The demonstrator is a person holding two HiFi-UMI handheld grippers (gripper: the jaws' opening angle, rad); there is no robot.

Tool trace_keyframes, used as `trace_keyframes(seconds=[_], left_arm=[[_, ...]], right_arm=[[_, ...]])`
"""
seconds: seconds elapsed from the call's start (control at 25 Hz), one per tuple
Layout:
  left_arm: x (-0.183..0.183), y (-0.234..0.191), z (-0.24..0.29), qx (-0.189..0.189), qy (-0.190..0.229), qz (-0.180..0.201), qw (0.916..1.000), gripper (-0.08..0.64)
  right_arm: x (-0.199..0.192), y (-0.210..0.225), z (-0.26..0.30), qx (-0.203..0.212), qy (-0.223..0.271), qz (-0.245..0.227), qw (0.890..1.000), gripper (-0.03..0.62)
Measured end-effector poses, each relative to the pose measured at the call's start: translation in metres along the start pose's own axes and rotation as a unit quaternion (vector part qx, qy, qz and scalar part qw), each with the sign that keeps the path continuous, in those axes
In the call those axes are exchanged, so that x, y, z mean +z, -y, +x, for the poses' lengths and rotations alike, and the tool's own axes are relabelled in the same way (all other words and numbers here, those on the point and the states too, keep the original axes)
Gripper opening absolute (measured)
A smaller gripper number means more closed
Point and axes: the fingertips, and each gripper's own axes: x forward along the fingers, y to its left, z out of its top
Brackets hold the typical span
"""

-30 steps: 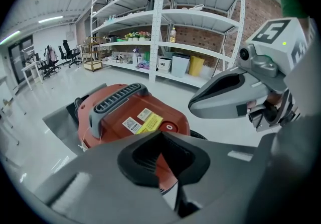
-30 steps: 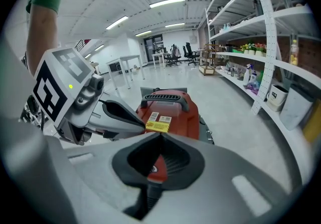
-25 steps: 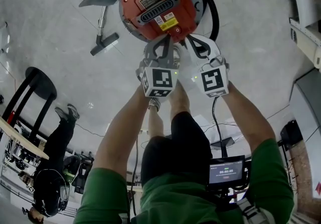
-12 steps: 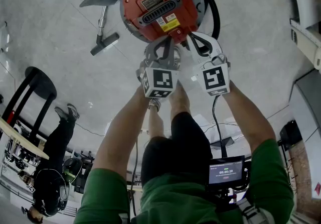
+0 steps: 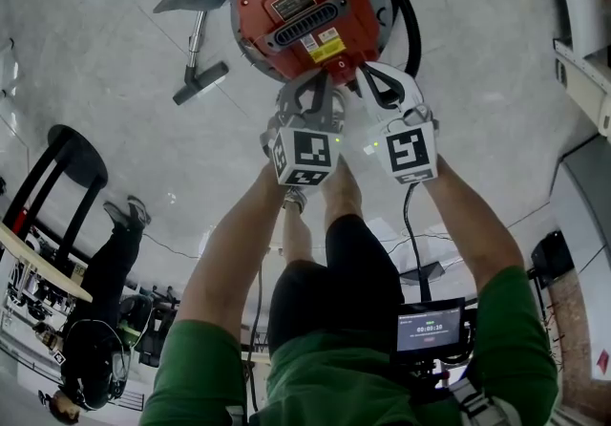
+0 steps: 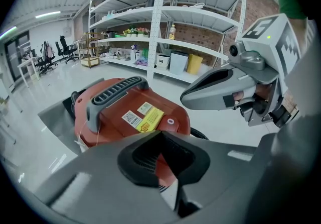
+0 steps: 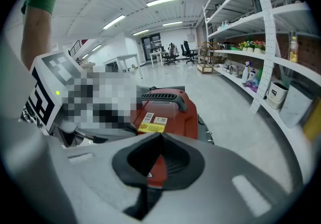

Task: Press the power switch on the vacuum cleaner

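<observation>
Shiny white floor [image 5: 105, 147] lies all around you, and long shelves [image 6: 200, 12] stand by the wall. Your red vacuum cleaner [image 5: 301, 9] sits on that floor, right in front of you, just past both gripper tips. A black handle [image 6: 113, 92] runs over its top, and a yellow sticker [image 6: 149, 118] is on your side of it. Beside the sticker is a small white button [image 6: 170, 121]. I think that is the power switch.

Your left gripper [image 5: 318, 80] has its two jaws pressed together with nothing between them. Your right gripper [image 5: 363, 75] is pinched together too and holds nothing. That makes sense: a closed tip works like one stiff finger, good for poking a small button.

Both tips hang side by side near the edge of the red top. Neither seems to touch the button. The left tip points straight at it, so that one looks ready. Push down gently and straight, or the tip may slide off the smooth lid.
</observation>
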Motion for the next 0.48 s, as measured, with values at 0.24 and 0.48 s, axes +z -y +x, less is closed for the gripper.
trace_keyframes(seconds=[0.24, 0.48], left_arm=[[0.0001, -0.0001, -0.0001, 0.003, 0.000, 0.003, 1.0000, 0.008], [0.0010, -0.0005, -0.0014, 0.006, -0.001, 0.013, 0.9999, 0.008]], right_arm=[[-0.0018, 0.0038, -0.0029, -0.002, -0.002, 0.000, 1.000, 0.003], [0.0021, 0.0037, -0.0067, 0.000, 0.008, -0.005, 1.000, 0.003]])
